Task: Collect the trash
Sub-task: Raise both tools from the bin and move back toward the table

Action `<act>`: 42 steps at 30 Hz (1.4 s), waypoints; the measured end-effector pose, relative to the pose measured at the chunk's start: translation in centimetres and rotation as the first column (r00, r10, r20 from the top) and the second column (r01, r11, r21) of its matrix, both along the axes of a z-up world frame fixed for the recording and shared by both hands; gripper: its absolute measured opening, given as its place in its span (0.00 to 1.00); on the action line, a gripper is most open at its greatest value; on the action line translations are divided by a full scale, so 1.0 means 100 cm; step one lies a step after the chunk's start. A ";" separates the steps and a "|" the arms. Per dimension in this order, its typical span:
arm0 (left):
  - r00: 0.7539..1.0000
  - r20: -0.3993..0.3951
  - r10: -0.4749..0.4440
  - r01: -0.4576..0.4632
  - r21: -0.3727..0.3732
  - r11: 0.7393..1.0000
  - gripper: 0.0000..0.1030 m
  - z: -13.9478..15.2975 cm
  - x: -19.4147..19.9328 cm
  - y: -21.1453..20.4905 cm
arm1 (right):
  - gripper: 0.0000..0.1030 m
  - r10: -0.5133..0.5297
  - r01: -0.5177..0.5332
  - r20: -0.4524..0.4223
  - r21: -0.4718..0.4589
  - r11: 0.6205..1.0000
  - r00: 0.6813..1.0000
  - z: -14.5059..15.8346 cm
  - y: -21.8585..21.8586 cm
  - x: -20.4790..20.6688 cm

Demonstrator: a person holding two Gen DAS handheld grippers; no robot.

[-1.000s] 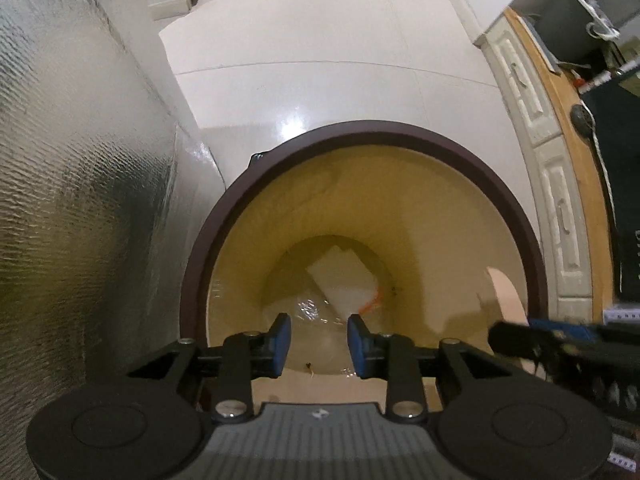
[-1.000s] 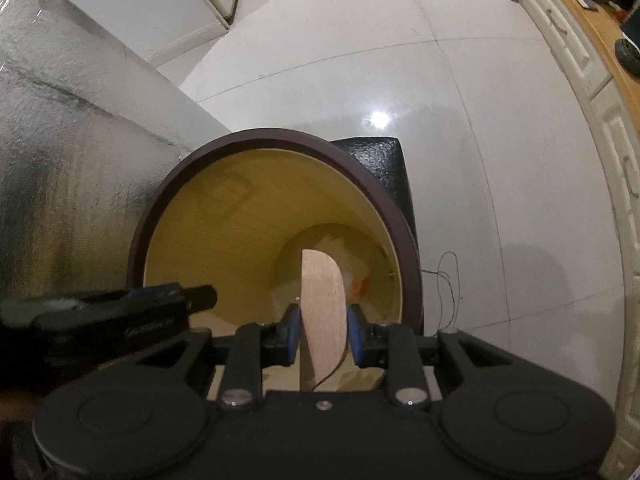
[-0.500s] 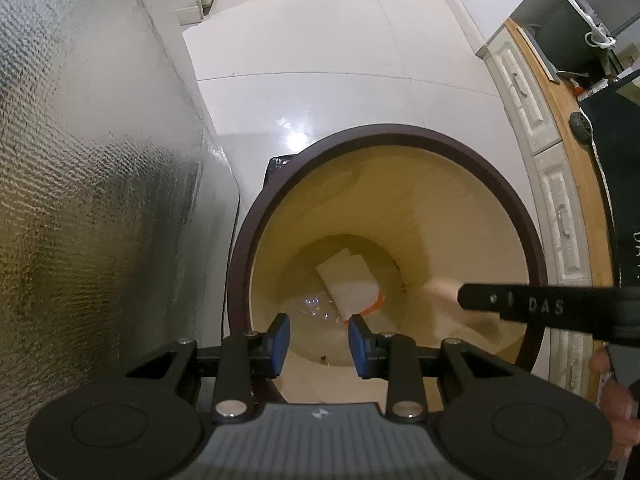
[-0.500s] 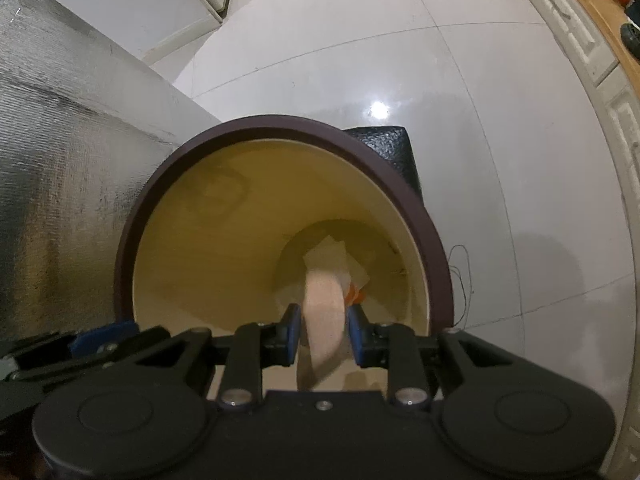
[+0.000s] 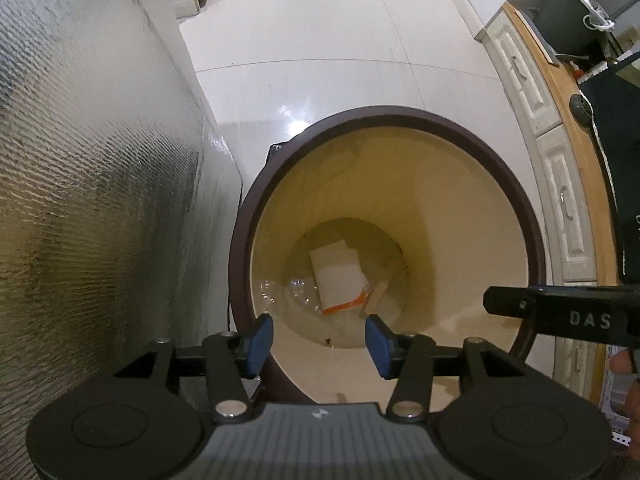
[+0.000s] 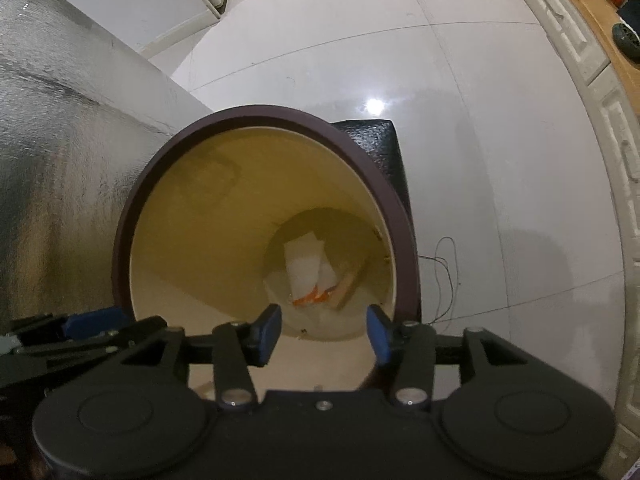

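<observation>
Both sets of jaws are spreading apart right now and neither one has anything between the pads. My left gripper [image 5: 318, 346] and my right gripper [image 6: 323, 334] both hang over the mouth of the trash bin [image 5: 400, 114], pointing down into it, so I'll place everything else off that bin.

Biggest thing next to the bin is the silvery foil-covered panel [image 5: 88, 184], running right up against its left side. White tiled floor [image 6: 460, 128] spreads out beyond the bin's far rim. Over on the bin's right sits a cream cabinet [image 5: 560, 208] with a wooden top edge. Just behind the bin's far-right side, touching or nearly so, stands a black box [image 6: 378, 148], and a thin wire [image 6: 444, 264] loops on the floor to the bin's right.

Now the trash itself, all lying on the bin's bottom, well below my open pads. Largest piece is a white paper [image 5: 338, 276], roughly at the middle of the bottom. Peeking out from its near edge is an orange scrap [image 5: 346, 305]. Just to the right of the paper, tilted, lies a small tan wooden piece [image 5: 377, 295]. Some crinkly clear plastic [image 5: 296, 292] sits at the paper's left.
</observation>
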State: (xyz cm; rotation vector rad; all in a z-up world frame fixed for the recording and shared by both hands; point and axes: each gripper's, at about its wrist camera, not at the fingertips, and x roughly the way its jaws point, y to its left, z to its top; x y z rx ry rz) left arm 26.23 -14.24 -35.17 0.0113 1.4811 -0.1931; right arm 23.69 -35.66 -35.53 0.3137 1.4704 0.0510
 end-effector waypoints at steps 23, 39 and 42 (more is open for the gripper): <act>0.996 0.055 0.063 -0.066 0.044 0.997 1.00 0.077 -0.031 0.017 | 1.00 0.042 -0.029 0.131 -0.097 0.995 0.990 0.084 -0.006 -0.030; 0.981 0.168 0.101 -0.102 -0.004 0.995 1.00 0.138 -0.065 0.040 | 1.00 0.070 -0.028 0.232 -0.179 0.984 0.970 0.147 -0.004 -0.068; 0.974 0.209 0.083 -0.082 -0.013 0.997 1.00 0.156 -0.071 0.039 | 1.00 0.075 -0.027 0.257 -0.185 0.982 0.964 0.163 -0.004 -0.074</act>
